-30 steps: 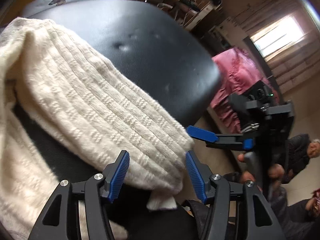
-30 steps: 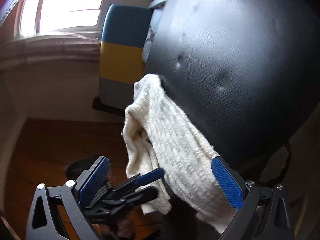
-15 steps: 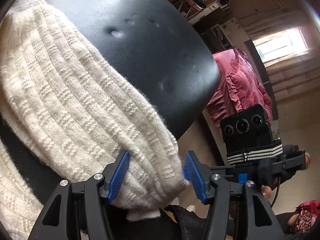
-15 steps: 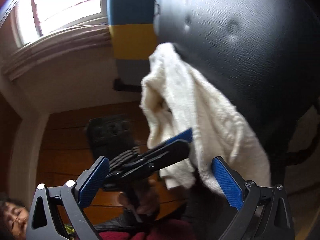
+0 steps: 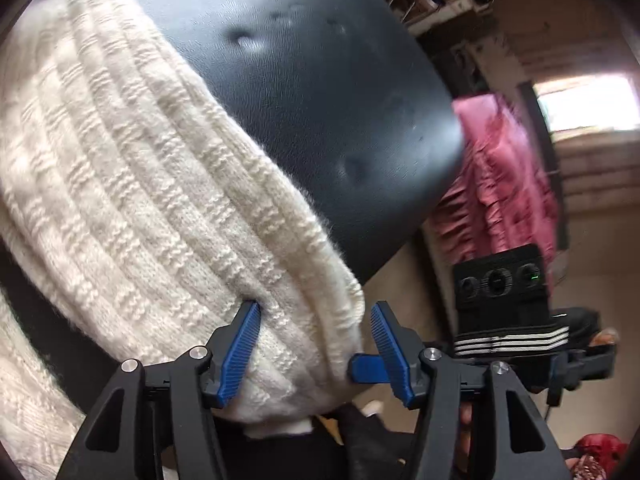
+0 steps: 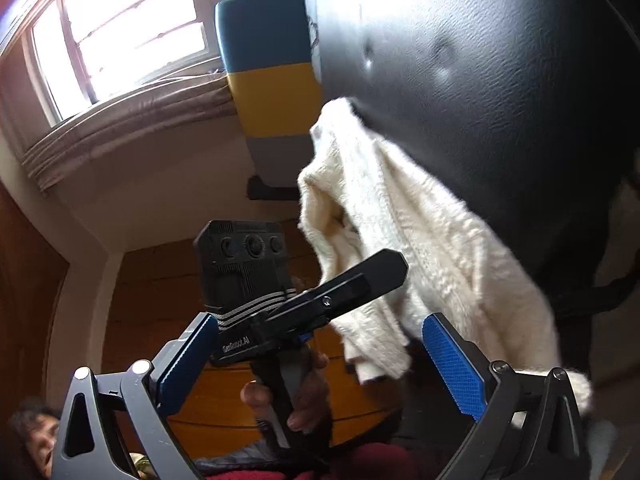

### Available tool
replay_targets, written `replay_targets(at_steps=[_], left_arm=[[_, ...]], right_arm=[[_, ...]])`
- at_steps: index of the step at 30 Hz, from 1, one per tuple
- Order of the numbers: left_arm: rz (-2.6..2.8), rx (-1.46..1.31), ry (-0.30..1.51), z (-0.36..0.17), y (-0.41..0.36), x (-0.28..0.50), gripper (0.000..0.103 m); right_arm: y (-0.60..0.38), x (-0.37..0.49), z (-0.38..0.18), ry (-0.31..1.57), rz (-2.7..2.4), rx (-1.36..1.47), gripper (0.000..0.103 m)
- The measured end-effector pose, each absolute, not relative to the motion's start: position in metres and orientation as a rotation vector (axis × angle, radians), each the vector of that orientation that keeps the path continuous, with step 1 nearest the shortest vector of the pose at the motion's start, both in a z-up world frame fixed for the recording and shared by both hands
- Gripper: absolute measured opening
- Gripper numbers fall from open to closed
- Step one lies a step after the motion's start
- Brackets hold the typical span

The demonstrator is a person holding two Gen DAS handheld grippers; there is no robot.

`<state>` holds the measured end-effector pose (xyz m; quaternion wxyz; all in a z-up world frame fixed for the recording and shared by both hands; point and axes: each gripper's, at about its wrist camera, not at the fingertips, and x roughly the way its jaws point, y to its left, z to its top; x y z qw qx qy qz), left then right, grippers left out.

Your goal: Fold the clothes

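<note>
A cream ribbed knit sweater (image 5: 140,200) lies draped over a black padded leather seat (image 5: 320,100), its lower end hanging off the rim. My left gripper (image 5: 316,320) is open, and the sweater's hanging end sits between its blue pads, the left pad (image 5: 240,348) pressing into the knit. In the right wrist view the sweater (image 6: 420,240) droops off the seat (image 6: 500,80). My right gripper (image 6: 320,360) is wide open with no cloth between its fingers. The left gripper, held by a hand (image 6: 296,396), shows between them. The right gripper's body (image 5: 500,312) is just right of the left one.
A pink ruffled cloth (image 5: 508,184) hangs beyond the seat under a bright window (image 5: 584,100). A blue, yellow and grey cushion (image 6: 272,80) stands behind the seat near another window (image 6: 120,40). Wooden panelling (image 6: 160,280) lies below. A person's head (image 6: 36,440) is at the lower left.
My left gripper has pushed forward so the sweater's end now lies deeper between its pads. The right gripper has come close beside the left; both jaw gaps look unchanged.
</note>
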<state>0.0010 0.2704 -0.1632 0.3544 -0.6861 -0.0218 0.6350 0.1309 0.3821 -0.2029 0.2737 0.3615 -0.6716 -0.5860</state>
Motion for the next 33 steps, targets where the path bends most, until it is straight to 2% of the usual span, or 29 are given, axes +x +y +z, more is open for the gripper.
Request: replay_targets(at_steps=[4, 21, 24, 28, 30, 33], left_arm=[[1.664, -1.794, -0.004, -0.163, 0.288, 0.004, 0.059], [1.632, -1.776, -0.121, -0.168, 0.258, -0.004, 0.056], [1.606, -1.781, -0.194, -0.169, 0.244, -0.010, 0.056], [1.579, -1.774, -0.336, -0.172, 0.224, -0.014, 0.056], [1.569, -1.771, -0.409, -0.174, 0.214, -0.016, 0.056], [1.565, -1.757, -0.448, -0.176, 0.202, -0.016, 0.053]], right_arm=[[0.389, 0.133, -0.207, -1.854, -1.624, 0.951, 0.103], [0.396, 0.148, -0.224, -1.822, -1.761, 1.101, 0.103], [0.391, 0.146, -0.226, -1.852, -1.671, 1.040, 0.103], [0.385, 0.146, -0.231, -1.986, -1.538, 0.836, 0.103], [0.383, 0.141, -0.240, -2.017, -1.582, 0.854, 0.103], [0.375, 0.128, -0.238, -1.947, -1.643, 0.930, 0.103]])
